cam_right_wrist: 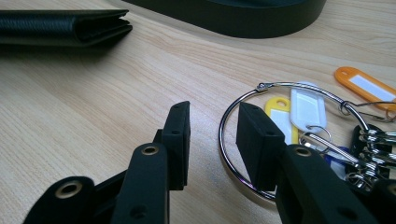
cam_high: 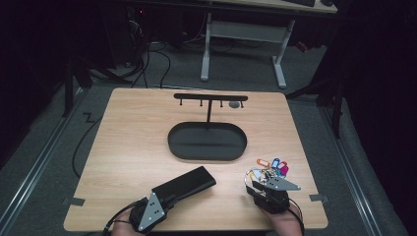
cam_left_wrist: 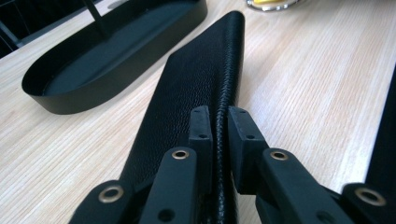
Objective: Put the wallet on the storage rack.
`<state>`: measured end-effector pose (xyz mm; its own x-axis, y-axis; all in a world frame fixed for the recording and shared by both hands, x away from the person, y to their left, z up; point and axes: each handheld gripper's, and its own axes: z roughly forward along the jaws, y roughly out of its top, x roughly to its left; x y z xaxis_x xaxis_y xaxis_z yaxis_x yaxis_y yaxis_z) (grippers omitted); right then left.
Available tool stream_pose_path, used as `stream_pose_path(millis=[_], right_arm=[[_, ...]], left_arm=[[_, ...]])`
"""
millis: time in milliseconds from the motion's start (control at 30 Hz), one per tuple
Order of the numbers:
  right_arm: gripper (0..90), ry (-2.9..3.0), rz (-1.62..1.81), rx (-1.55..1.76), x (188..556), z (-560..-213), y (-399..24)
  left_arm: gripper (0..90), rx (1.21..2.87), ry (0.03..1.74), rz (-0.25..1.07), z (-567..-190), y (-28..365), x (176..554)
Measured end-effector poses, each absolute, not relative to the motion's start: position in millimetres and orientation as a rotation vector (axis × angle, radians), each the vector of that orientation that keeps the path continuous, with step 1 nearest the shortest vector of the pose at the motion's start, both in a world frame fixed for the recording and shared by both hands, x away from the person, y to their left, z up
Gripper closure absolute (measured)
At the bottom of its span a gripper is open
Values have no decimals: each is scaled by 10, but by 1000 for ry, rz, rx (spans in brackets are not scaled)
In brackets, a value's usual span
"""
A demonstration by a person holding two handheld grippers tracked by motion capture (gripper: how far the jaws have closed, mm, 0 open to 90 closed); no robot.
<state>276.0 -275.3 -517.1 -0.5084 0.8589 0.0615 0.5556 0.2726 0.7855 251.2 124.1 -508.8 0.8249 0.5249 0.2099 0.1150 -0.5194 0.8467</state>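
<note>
L gripper [cam_left_wrist: 219, 126] was clamped on the stitched edge of the black leather wallet [cam_left_wrist: 196, 93], pads pressing it from both sides, almost no gap between jaws. The wallet ran straight out ahead of the jaws, long axis in line w/ the gripper, far end aimed toward the black oval tray [cam_high: 207, 141]. In the high view the L gripper [cam_high: 164, 199] sat at the wallet's [cam_high: 184, 184] near-left end, forearm coming in low from the table's [cam_high: 128, 128] near edge, tool angled up and right toward the tray. So the L hand was the one on it; probably a lift and carry along that same line toward the tray.

R gripper [cam_right_wrist: 212, 140] was part open, nothing held: the steel key ring [cam_right_wrist: 243, 140] lay in the gap on the wood, one pad inside the loop, other outside, neither pressing it. The coloured tags [cam_right_wrist: 306, 109] fanned out beyond. In the high view the R gripper [cam_high: 260, 184] stood near-right of the tray, keys [cam_high: 270, 167] just ahead of it. Behind the tray rose a T-shaped hook stand [cam_high: 210, 97].
</note>
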Motion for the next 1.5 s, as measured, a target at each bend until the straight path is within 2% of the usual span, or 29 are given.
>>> stream_pose_path(millis=[933,1500], right_arm=[[659,2191,1116,1294,2784,-5187,-2727],[659,2197,1114,1298,2792,-5194,-2729]], left_arm=[[831,1901,560,420,-4883,1430,2479],[823,1831,630,399,-4876,1594,2563]])
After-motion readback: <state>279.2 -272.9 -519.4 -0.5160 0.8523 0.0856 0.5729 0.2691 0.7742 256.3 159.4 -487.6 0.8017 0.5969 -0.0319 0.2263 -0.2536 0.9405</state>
